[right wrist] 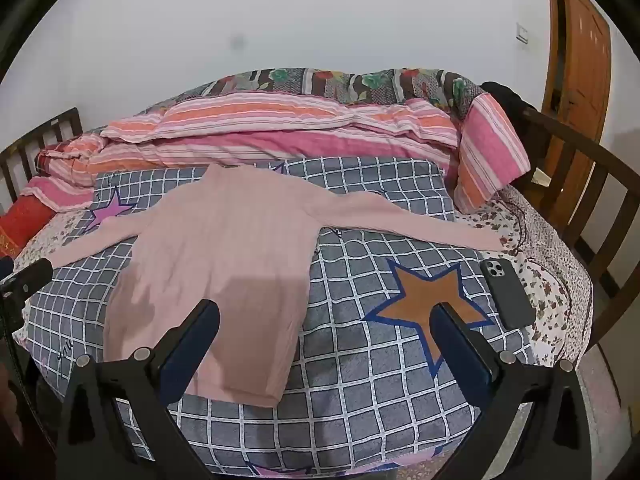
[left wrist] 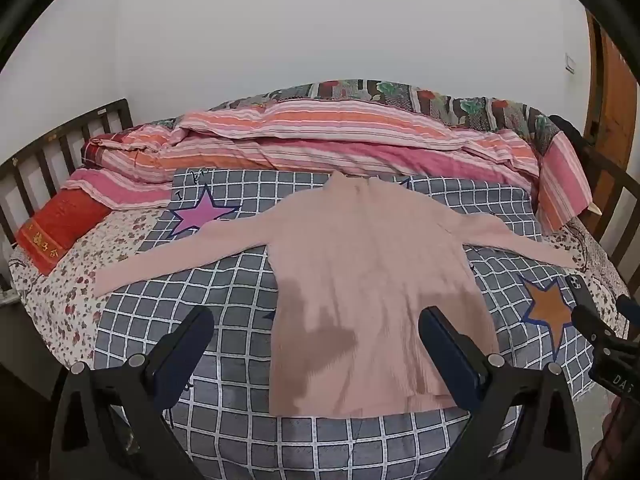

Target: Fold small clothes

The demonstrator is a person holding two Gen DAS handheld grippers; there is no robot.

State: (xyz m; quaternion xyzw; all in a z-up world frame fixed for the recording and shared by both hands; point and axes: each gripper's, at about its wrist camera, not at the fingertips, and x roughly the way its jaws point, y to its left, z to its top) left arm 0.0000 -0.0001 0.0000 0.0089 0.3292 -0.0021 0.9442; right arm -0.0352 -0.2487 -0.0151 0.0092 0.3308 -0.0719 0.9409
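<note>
A pale pink long-sleeved sweater (left wrist: 360, 280) (right wrist: 224, 264) lies flat on the grey checked blanket (left wrist: 224, 300) (right wrist: 352, 360), collar toward the wall and both sleeves spread out sideways. My left gripper (left wrist: 316, 322) hovers open above the sweater's lower hem, with nothing between its fingers. Also open and empty, my right gripper (right wrist: 326, 316) hangs over the blanket, its left finger (right wrist: 200, 320) above the sweater's lower right corner. In the left wrist view the right gripper's body shows at the right edge. The left gripper's body shows at the left edge of the right wrist view.
A dark phone (left wrist: 582, 292) (right wrist: 506, 294) lies on the blanket's right side past the orange star (right wrist: 430, 300). Striped pink quilts (left wrist: 340, 140) (right wrist: 280, 136) are piled along the wall. A red pillow (left wrist: 60, 228) sits at the left. Wooden bed rails (right wrist: 580, 184) flank the bed; a door (right wrist: 580, 60) stands at right.
</note>
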